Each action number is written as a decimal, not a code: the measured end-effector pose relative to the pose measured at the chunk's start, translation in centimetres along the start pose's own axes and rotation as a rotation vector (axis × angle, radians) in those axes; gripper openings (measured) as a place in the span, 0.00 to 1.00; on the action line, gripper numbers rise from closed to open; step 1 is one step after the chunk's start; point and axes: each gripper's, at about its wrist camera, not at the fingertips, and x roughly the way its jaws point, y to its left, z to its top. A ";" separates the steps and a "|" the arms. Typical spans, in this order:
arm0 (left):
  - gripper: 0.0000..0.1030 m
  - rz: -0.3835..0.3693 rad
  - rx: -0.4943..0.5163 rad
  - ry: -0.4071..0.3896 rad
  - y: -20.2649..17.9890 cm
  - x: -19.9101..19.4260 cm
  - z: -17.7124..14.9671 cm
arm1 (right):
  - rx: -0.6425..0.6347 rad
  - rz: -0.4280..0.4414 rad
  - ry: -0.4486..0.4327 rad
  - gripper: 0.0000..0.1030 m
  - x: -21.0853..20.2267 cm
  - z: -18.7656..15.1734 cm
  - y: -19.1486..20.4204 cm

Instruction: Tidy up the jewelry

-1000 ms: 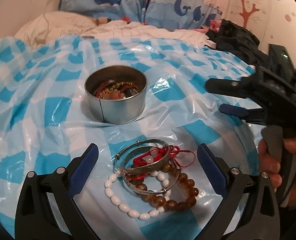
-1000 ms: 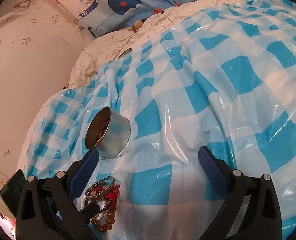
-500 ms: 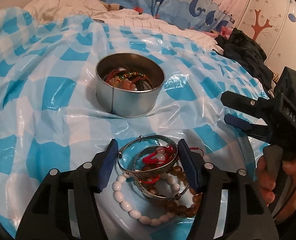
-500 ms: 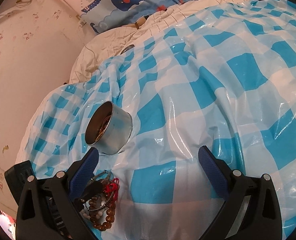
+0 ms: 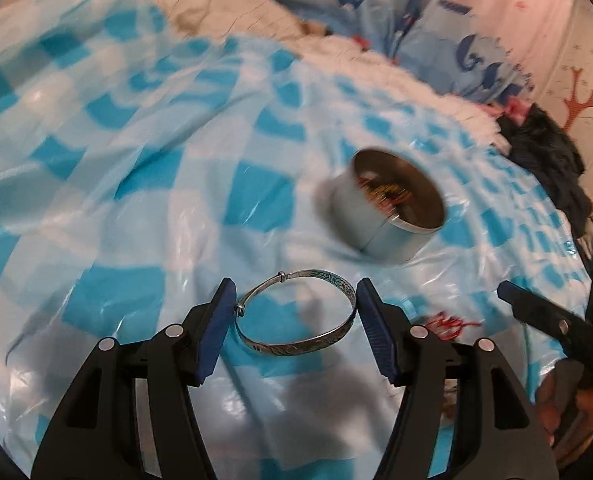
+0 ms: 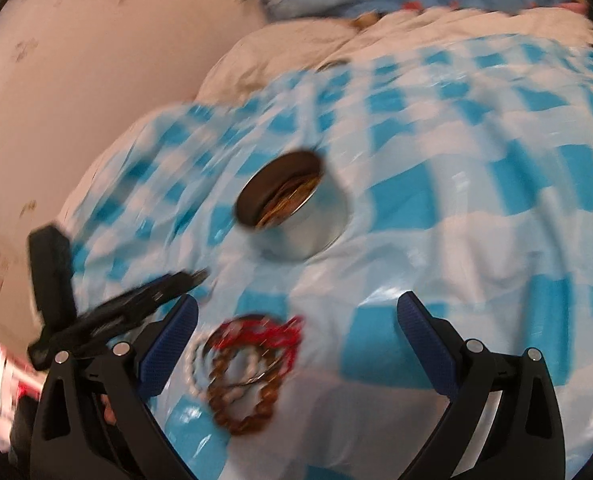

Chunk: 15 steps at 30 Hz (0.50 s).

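— What's under you?

— A glossy, crinkled plastic sheet (image 5: 144,184) in blue and white checks, spread over a bed, with whale-print bedding (image 5: 396,4) heaped behind it. Both views are smeared.

— And the jewelry?

— My left gripper (image 5: 294,312) pinches a thin silver bangle (image 5: 296,344), engraved along its band, with a small clasp bump at the left. Its hoop sits crosswise between my blue ribbed pads (image 5: 219,320), touching both, above the sheet. A round, smooth metal tin (image 5: 380,236) stands beyond and to the right, with colourful strands inside.

— The rest of the pile?

— In my right view it lies on the sheet: red cord bracelet (image 6: 284,332), brown bead bracelet (image 6: 248,420), white bead bracelet (image 6: 196,364), tangled together. My right gripper (image 6: 296,336) is spread wide with nothing in it, and the pile lies near its left finger, tin (image 6: 308,224) farther ahead.
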 end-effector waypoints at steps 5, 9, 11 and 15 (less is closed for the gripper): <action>0.58 0.031 0.061 -0.038 -0.5 -1.2 -0.1 | -0.060 0.031 0.061 0.83 0.8 -0.9 1.3; 0.58 0.055 0.159 -0.048 -1.8 -2.0 -0.5 | -0.093 -0.001 0.093 0.62 1.3 -1.6 1.8; 0.58 0.059 0.195 -0.041 -2.3 -2.1 -0.6 | -0.091 -0.017 0.119 0.58 1.7 -1.8 1.6; 0.60 0.056 0.234 -0.020 -2.9 -2.0 -0.9 | -0.079 -0.028 0.129 0.48 1.6 -1.8 1.1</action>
